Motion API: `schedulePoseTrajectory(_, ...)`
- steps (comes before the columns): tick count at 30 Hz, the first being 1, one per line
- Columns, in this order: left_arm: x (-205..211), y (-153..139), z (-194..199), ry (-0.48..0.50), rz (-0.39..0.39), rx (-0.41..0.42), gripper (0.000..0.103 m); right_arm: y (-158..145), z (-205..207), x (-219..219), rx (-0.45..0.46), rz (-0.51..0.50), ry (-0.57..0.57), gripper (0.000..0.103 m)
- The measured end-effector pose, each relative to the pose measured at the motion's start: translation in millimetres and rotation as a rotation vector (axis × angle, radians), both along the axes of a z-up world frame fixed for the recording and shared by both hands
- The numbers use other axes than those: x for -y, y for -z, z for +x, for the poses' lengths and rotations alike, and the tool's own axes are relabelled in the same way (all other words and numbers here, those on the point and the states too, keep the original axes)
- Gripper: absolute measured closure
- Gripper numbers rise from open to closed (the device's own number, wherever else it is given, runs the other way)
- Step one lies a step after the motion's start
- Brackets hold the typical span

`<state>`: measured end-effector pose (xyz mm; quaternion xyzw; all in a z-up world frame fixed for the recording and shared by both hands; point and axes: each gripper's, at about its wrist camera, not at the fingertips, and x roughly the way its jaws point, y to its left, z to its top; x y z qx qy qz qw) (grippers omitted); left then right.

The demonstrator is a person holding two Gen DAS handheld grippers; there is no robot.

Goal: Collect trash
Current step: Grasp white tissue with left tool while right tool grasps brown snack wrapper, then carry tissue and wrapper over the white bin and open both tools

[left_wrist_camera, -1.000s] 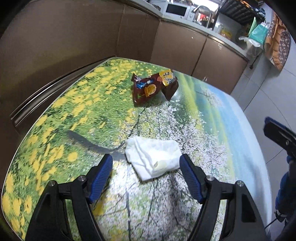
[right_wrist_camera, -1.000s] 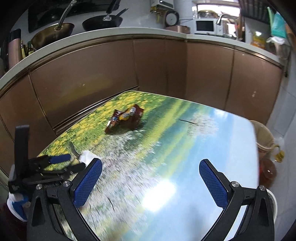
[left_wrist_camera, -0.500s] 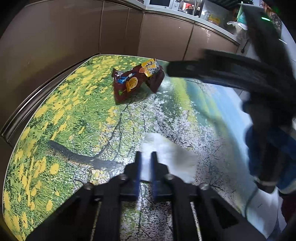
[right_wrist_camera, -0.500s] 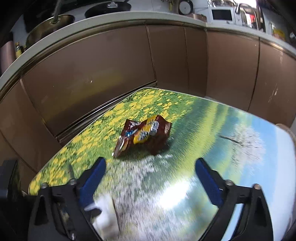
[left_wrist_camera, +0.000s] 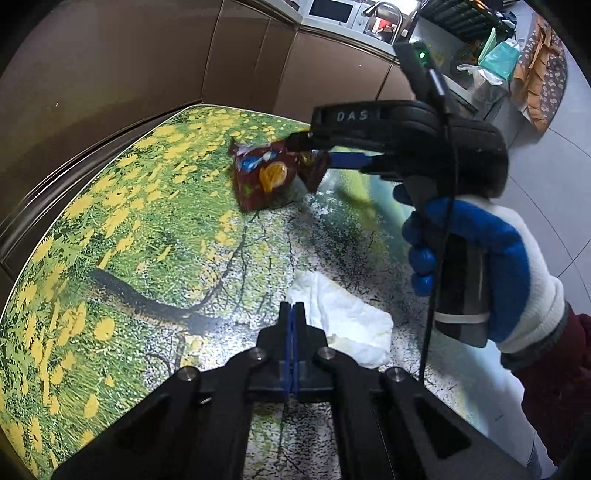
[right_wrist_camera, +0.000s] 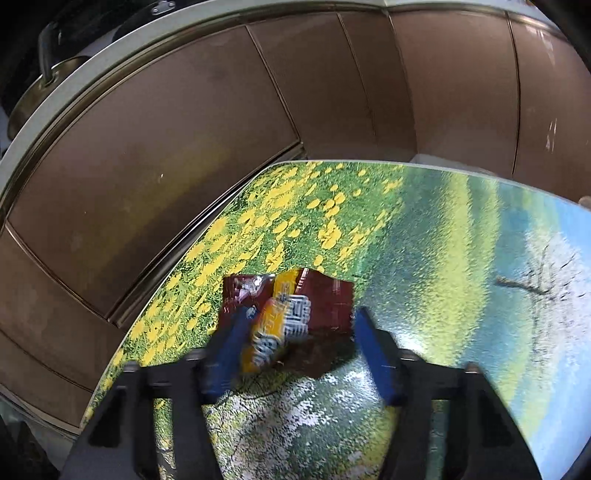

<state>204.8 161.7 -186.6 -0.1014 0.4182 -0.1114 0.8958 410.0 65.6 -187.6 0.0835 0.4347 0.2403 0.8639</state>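
A crumpled white tissue lies on the flower-print table. My left gripper is shut on the tissue's near left edge. A dark red snack wrapper lies further back on the table; it also shows in the right wrist view. My right gripper is open, its blue fingers on either side of the wrapper. In the left wrist view the right gripper reaches in from the right, held by a blue and white gloved hand.
Brown cabinet fronts curve round the table's far and left sides. A counter above holds a microwave, a tap and bags. Pans sit on the hob. Grey floor tiles lie to the right.
My left gripper closed on the tissue's edge. My right gripper swung forward over the table and came down around the snack wrapper, its jaws narrowing.
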Motion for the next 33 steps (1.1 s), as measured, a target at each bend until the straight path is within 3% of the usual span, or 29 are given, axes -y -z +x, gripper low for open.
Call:
schedulePoseTrajectory(1, -0.8, -0.8, -0.6, 0.001, -0.006, 0.005, 0.103, 0.8, 0.5, 0.6, -0.004, 0.009, 0.0, 0.063)
schedulePoseTrajectory(3, -1.3, -3.2, -4.6, 0.0, -0.009, 0.017, 0.103, 0.3, -2.4, 1.8, 0.001, 0.013, -0.006, 0.082)
schedulePoseTrajectory(15, -12.6, -26.7, -26.1, -0.06, 0.011, 0.115, 0.103, -40.7, -59.4, 45.0, 0.11, 0.048, -0.003, 0.085)
schedulePoseTrajectory(33, -0.4, -97.6, -80.9, -0.07, 0.122, 0.215, 0.103, -93.2, -202.0, 141.7, 0.218, 0.056, 0.043, 0.085)
